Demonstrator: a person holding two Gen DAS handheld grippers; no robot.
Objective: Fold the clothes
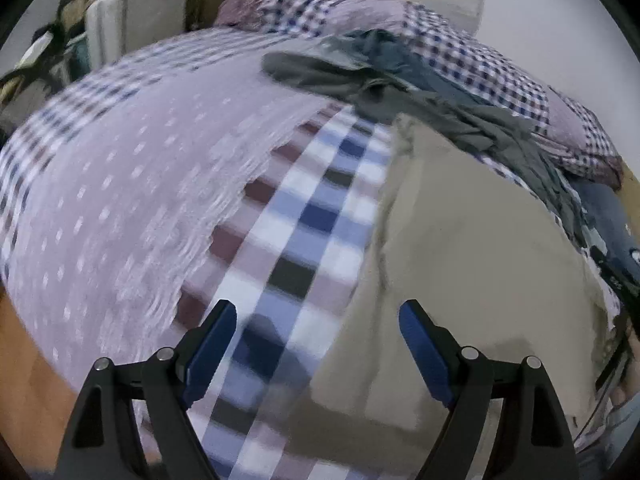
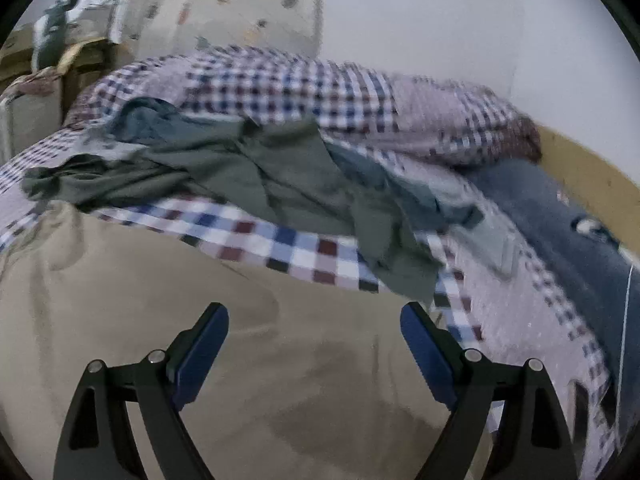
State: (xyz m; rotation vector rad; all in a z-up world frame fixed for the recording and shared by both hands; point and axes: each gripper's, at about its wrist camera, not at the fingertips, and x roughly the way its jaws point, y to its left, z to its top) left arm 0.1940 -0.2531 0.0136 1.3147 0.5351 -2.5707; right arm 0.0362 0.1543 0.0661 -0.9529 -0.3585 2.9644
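Observation:
A beige garment lies spread flat on a checked bedspread. My left gripper is open over the garment's left edge, nothing between its fingers. Over the middle of the beige cloth my right gripper is open too, and empty. Behind the beige piece a heap of grey-green clothes lies crumpled. Dark blue jeans lie at the right side.
A folded checked quilt is bunched along the far side by a pale wall. Suitcases and bags stand at the back left. A wooden bed edge shows at the lower left.

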